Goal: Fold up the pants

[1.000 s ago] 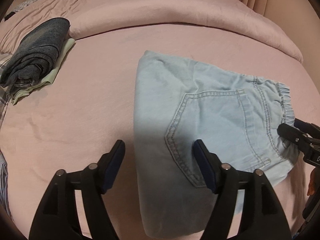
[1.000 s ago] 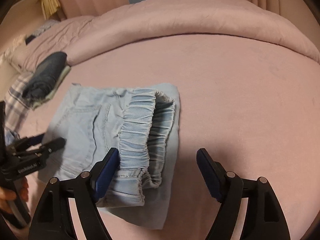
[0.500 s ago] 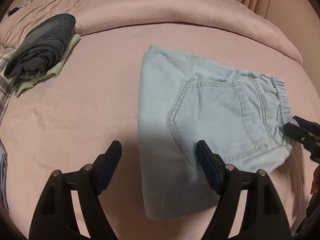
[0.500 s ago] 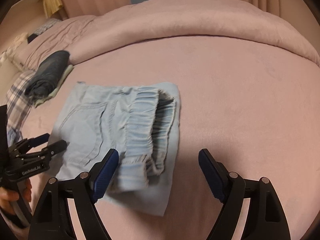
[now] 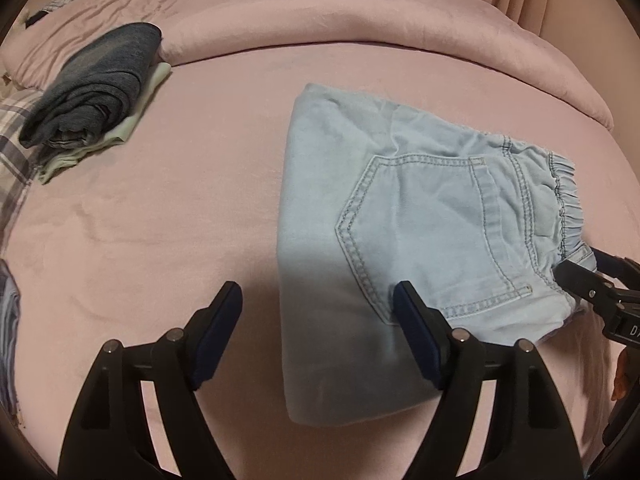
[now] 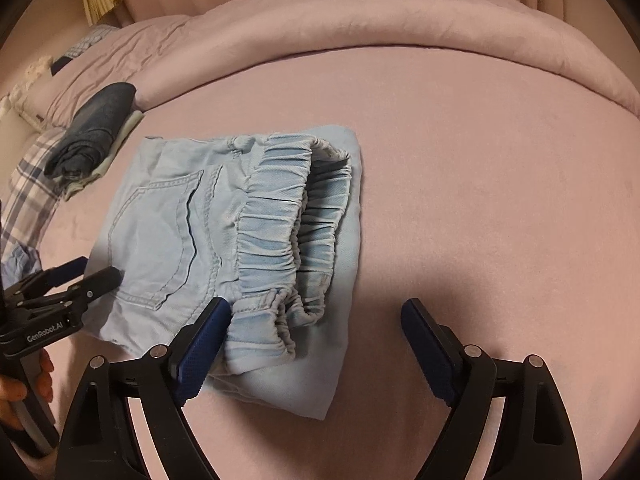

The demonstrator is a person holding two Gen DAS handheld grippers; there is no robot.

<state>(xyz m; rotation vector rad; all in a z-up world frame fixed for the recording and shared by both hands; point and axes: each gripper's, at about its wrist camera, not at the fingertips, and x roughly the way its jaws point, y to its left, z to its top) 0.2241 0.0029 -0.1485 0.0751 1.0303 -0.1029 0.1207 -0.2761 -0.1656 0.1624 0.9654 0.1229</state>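
Note:
Light blue denim pants [image 5: 400, 216] lie folded on the pink bed, back pocket up and elastic waistband [image 6: 280, 216] to the right. My left gripper [image 5: 316, 312] hovers over their near left edge. Its jaws are opening, with that edge below the gap and neither pad pressing. My right gripper [image 6: 316, 320] hangs over the near waistband corner. Its jaws are also opening, and the left fingertip [image 6: 212, 320] is just above the cloth without gripping. Each view shows the other gripper at its edge: the right gripper [image 5: 592, 284] and the left gripper [image 6: 80, 276].
A stack of folded clothes [image 5: 92, 92], dark grey on pale green, sits at the far left. A rolled pink duvet [image 5: 360, 12] runs along the back. Plaid fabric [image 6: 28, 188] lies at the left edge. A person's hand [image 6: 24, 384] holds the left gripper's handle.
Both grippers' jaws have spread a little wider. The waistband, bunched up a second ago, has settled flatter on the bed. Both grippers have stayed over the pants.

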